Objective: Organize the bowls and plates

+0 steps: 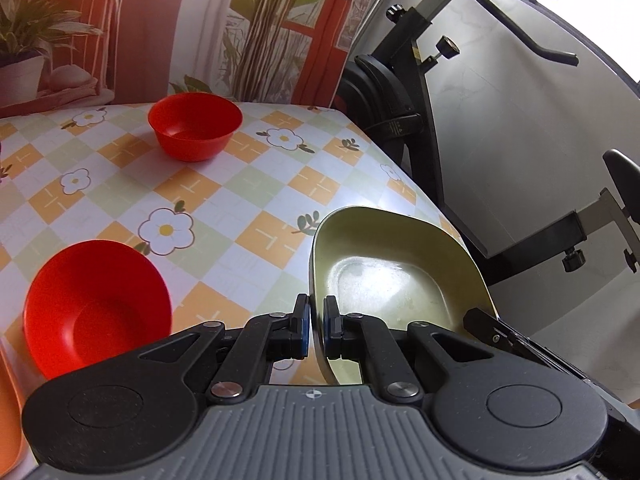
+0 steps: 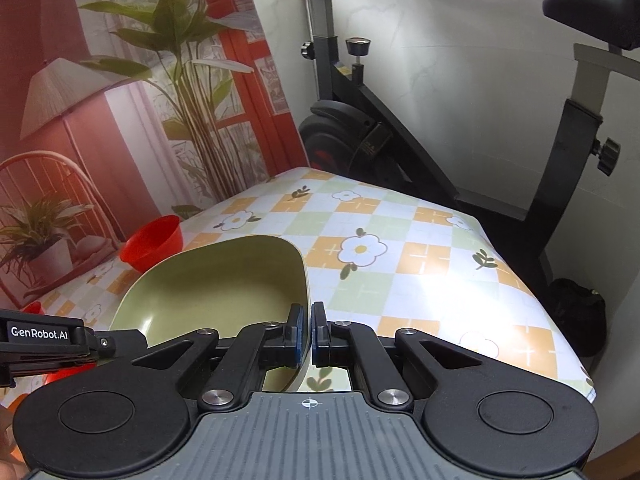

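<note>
Left gripper (image 1: 316, 328): narrowed onto the left rim of the green dish (image 1: 384, 280); the rim is seen clamped between the blue pads.

Right gripper (image 2: 311, 334): narrowed onto the opposite rim of the same dish (image 2: 224, 280); the wall is pinched between its fingers.

Green dish: a rounded-square, deep plate, held at two opposite edges by both grippers near the right side of the table (image 2: 420, 280). Whether it is lifted clear of the cloth or resting on it cannot be told.

Near red bowl (image 1: 96, 308): standing alone on the checked cloth, to the left of the dish, well apart from it.

Far red bowl (image 1: 195, 126): standing alone near the back edge of the table, apart from the other bowl.

Orange item (image 1: 10, 396): only an edge is shown at the left border; its kind cannot be told.

Work done: no stack or grouped set is visible; nothing is judged finished.

Work in hand: the green dish is judged to be under transport or placement.

Work left: the two red bowls remain unnested, and the dish has yet to be set in a final place.
</note>
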A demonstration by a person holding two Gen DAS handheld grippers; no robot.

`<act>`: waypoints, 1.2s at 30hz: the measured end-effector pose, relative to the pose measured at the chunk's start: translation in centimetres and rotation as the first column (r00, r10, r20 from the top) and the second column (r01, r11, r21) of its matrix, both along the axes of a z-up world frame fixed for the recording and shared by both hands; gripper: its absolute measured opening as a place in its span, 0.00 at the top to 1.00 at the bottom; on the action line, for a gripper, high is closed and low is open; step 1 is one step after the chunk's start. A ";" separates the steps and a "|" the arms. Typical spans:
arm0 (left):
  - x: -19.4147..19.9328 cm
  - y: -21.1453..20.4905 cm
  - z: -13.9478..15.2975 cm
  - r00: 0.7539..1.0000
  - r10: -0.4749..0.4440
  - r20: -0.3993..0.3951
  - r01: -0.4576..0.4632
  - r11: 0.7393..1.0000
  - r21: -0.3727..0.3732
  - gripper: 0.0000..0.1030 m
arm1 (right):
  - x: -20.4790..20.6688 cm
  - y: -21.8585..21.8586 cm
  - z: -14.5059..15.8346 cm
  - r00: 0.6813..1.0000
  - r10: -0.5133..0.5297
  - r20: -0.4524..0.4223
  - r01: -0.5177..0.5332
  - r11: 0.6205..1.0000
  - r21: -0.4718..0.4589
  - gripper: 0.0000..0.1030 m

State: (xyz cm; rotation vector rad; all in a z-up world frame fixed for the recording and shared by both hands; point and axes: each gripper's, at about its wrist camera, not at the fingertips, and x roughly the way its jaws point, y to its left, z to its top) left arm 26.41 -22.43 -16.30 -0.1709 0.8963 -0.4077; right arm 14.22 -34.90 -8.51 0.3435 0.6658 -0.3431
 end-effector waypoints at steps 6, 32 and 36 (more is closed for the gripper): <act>-1.0 2.7 1.3 0.999 0.040 0.033 -0.039 0.999 -0.005 0.92 | 0.8 2.7 1.3 0.998 0.056 0.019 -0.056 0.998 -0.004 0.96; -6.5 15.0 6.9 0.963 0.220 0.152 -0.221 0.975 -0.009 0.91 | 3.7 17.3 8.1 0.929 0.368 0.046 -0.364 0.928 -0.079 0.95; -7.8 17.5 8.8 0.938 0.270 0.218 -0.279 0.960 0.012 0.91 | 5.3 20.5 9.7 0.894 0.443 0.072 -0.436 0.895 -0.090 0.95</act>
